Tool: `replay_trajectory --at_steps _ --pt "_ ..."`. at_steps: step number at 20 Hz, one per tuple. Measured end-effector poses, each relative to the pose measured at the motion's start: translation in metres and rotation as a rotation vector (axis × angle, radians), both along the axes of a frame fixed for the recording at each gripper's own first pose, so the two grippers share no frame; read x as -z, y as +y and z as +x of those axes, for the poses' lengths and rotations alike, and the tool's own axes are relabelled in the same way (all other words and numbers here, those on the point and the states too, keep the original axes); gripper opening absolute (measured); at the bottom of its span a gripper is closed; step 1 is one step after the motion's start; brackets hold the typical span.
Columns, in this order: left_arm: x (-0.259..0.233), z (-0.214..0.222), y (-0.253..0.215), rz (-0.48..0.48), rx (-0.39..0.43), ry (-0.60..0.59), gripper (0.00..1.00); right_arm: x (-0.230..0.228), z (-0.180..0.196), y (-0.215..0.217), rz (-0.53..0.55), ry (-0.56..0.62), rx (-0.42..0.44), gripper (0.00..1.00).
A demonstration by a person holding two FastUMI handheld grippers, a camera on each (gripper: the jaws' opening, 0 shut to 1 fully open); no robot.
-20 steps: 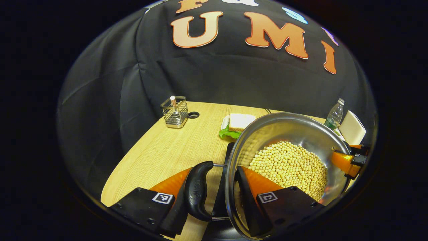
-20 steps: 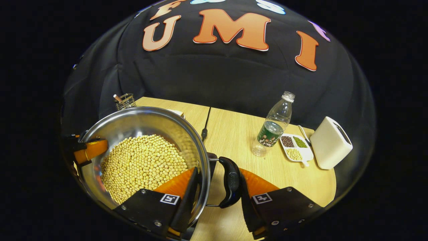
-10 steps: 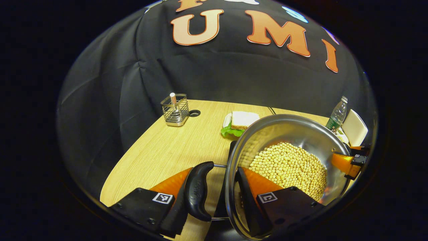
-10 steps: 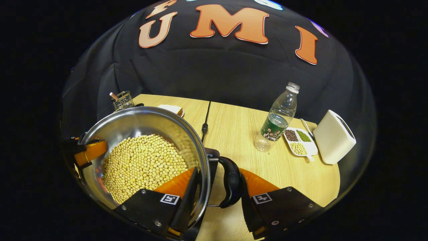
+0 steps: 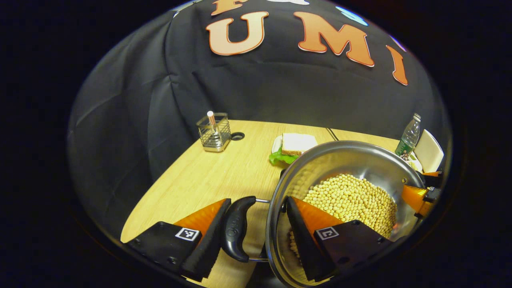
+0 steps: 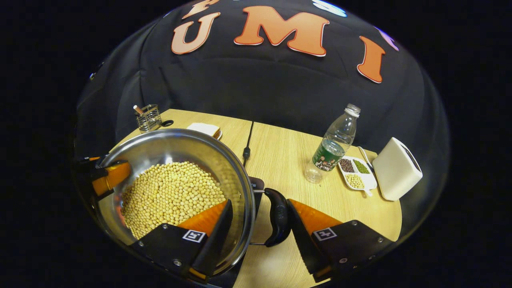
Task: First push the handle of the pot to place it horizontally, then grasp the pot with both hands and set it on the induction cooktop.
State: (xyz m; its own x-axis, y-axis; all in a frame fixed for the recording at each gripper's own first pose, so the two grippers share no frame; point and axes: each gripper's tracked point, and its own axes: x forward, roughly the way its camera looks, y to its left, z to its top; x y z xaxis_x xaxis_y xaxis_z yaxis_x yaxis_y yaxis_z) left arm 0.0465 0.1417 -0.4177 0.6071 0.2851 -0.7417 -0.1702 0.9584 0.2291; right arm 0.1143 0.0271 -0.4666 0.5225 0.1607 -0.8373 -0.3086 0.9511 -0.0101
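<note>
Pot of beans held between two grippers, sitting over the cooktop.

The steel pot, full of yellow beans, sits on the dark induction cooktop on the wooden table. The left gripper straddles the pot's near rim and black side handle, jaws slackened with gaps showing. The right gripper does likewise around its handle, a little open. A bottle stands well right of the pot.
</note>
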Motion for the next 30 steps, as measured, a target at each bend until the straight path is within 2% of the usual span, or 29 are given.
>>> replay_trajectory --at_steps 1,2,4,6,9,10,13,14,17,18,20,24,25,27,28,29,30 --pt "-0.019 -0.002 -0.005 0.011 0.006 -0.028 0.87 -0.011 0.004 0.001 0.022 -0.024 -0.001 0.84" --pt "-0.037 0.0 -0.006 0.033 0.006 -0.064 0.9 -0.022 0.006 0.0 0.04 -0.053 -0.002 0.85" --pt "-0.075 0.006 -0.012 0.051 0.01 -0.156 0.89 -0.049 0.012 -0.002 0.067 -0.129 -0.009 0.84" --pt "-0.116 0.008 -0.028 0.049 0.023 -0.242 0.86 -0.083 0.016 -0.01 0.075 -0.217 -0.014 0.84" --pt "-0.179 0.007 -0.055 0.043 0.056 -0.355 0.92 -0.14 0.022 -0.029 0.091 -0.36 -0.002 0.85" --pt "-0.199 0.004 -0.066 0.024 0.066 -0.389 0.89 -0.164 0.021 -0.037 0.094 -0.406 0.003 0.86" --pt "-0.26 0.0 -0.094 -0.008 0.105 -0.488 0.89 -0.225 0.014 -0.056 0.084 -0.525 -0.009 0.87" --pt "-0.283 -0.004 -0.1 -0.003 0.118 -0.52 0.92 -0.245 0.01 -0.064 0.086 -0.564 -0.008 0.87" --pt "-0.347 -0.016 -0.119 -0.004 0.148 -0.607 0.86 -0.304 0.0 -0.095 0.09 -0.665 0.009 0.92" --pt "-0.364 -0.02 -0.127 -0.032 0.157 -0.627 0.96 -0.325 -0.005 -0.105 0.1 -0.69 0.021 0.93" --pt "-0.391 -0.024 -0.136 -0.092 0.161 -0.654 0.96 -0.36 -0.01 -0.131 0.098 -0.746 0.051 0.96" --pt "-0.453 -0.031 -0.118 -0.021 0.142 -0.716 0.95 -0.422 -0.005 -0.205 -0.056 -0.912 0.117 0.95" --pt "-0.468 -0.032 -0.118 -0.016 0.144 -0.737 0.96 -0.432 -0.007 -0.217 -0.062 -0.927 0.126 0.98" --pt "-0.496 -0.037 -0.122 0.001 0.147 -0.773 0.96 -0.451 -0.015 -0.235 -0.034 -0.928 0.136 0.93" --pt "-0.506 -0.044 -0.122 0.02 0.152 -0.776 0.98 -0.46 -0.021 -0.245 -0.026 -0.934 0.141 0.95" --pt "-0.516 -0.05 -0.122 0.041 0.152 -0.788 0.96 -0.472 -0.024 -0.254 -0.03 -0.968 0.145 0.95" --pt "-0.529 -0.054 -0.127 0.049 0.161 -0.814 0.99 -0.487 -0.025 -0.266 -0.033 -1.014 0.164 0.95"
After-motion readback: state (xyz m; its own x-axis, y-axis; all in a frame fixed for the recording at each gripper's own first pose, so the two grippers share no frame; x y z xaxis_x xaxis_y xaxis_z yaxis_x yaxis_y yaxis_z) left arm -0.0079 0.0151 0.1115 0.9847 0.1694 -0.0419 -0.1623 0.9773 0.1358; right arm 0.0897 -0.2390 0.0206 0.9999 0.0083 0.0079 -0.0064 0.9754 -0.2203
